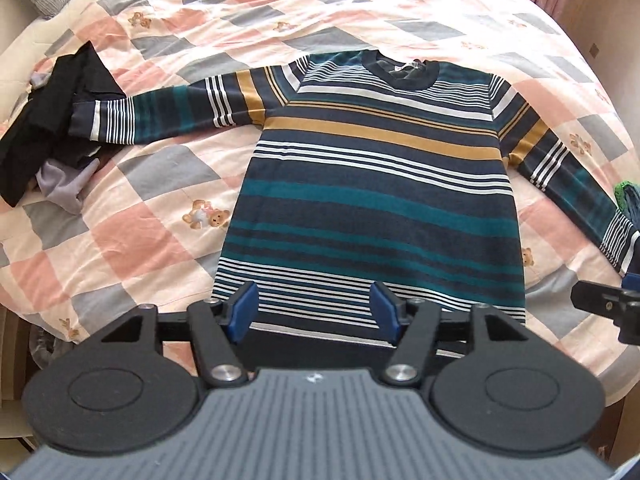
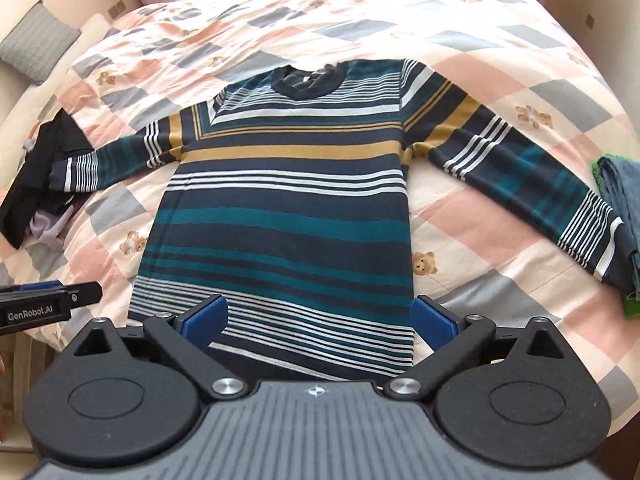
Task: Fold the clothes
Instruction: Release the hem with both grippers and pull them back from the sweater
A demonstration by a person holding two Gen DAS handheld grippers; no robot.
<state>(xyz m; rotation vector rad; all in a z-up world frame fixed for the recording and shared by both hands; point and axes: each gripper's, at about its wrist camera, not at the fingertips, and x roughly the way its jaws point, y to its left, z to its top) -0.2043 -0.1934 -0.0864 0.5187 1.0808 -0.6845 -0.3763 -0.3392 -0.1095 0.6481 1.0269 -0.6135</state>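
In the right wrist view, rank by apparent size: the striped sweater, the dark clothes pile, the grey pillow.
1. Striped sweater, by far the largest.
2. Dark clothes pile.
3. Grey pillow, though it lies farther away, so its true size is unsure.

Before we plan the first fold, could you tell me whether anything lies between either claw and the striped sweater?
Nothing visible does. The striped sweater lies flat on the patchwork quilt, its hem directly below both open claws. The dark clothes pile touches only the far cuff of one sleeve; folded clothes sit beside the other.

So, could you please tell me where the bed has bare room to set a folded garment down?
Free: quilt beyond the striped sweater collar. Crowded: dark clothes pile by one cuff, folded blue-green cloth by the other.
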